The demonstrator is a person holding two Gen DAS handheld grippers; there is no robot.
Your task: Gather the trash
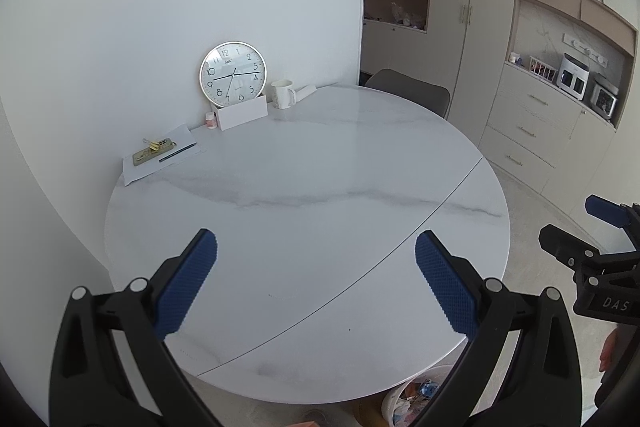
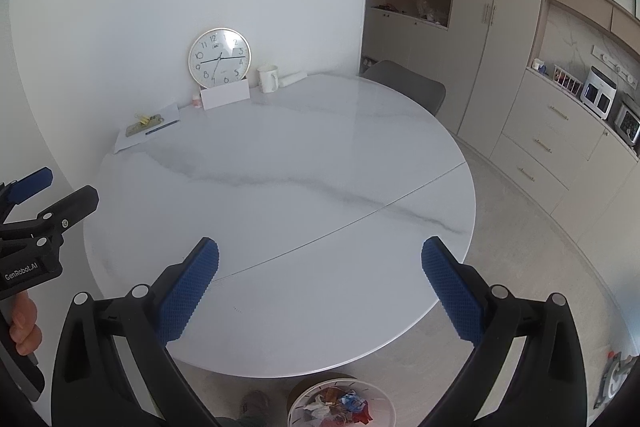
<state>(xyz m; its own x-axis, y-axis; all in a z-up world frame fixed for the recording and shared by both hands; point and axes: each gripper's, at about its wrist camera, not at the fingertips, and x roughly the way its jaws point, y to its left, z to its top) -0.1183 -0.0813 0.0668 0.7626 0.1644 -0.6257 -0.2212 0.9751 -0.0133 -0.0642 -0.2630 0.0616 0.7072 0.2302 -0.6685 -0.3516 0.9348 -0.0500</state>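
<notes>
Marble table point(image 1: 320, 187) looks cleared; my left gripper point(image 1: 316, 283) and right gripper point(image 2: 320, 287) gape empty, so grabbing the far-edge mug point(image 1: 283, 94) as trash is the risk.

Both grippers are black plastic frames with round silver pivot pins and blue, knobbly-textured pads on the jaws. The left gripper point(image 1: 316, 281) reads "GenRobot.AI" in white on its body, and the right gripper point(image 2: 320, 287) shows white "DAS" lettering.
</notes>
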